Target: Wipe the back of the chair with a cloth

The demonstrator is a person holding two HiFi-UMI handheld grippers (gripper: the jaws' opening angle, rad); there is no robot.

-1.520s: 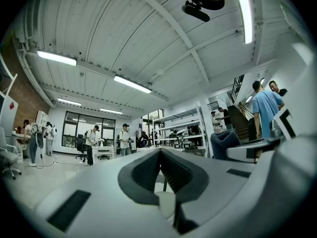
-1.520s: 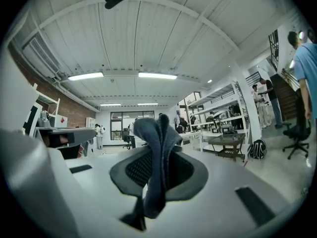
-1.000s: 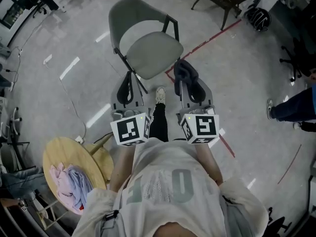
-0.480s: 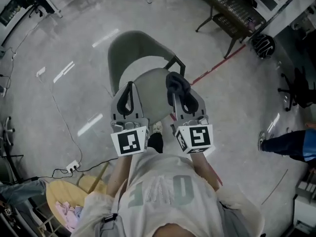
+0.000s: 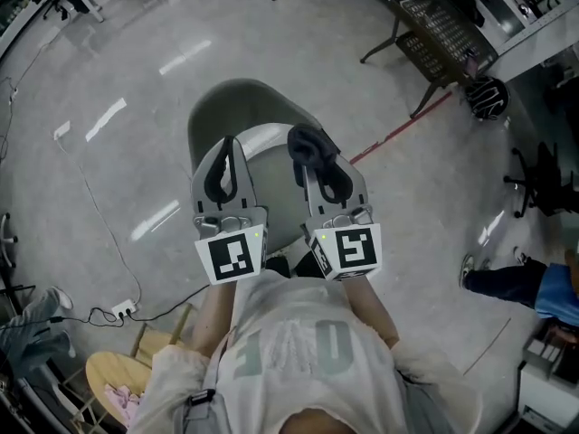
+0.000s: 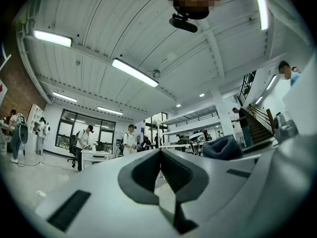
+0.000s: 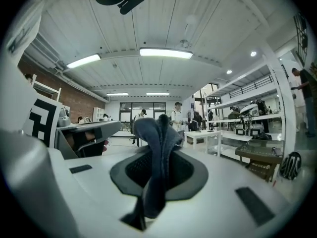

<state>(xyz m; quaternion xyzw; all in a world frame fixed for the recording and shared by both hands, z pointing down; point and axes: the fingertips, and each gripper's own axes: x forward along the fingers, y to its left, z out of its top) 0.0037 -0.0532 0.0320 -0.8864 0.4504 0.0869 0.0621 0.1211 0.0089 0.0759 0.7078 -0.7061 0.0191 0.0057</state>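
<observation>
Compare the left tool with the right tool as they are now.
The right tool is clamped on a dark blue cloth; the left tool holds nothing. The left tool's jaws meet at the tips; the right tool's are kept apart by the cloth's thickness. Both point forward over the grey chair, side by side.

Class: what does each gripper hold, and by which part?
Right gripper pinches the dark blue cloth by a bunched fold; left gripper is shut and empty.
</observation>
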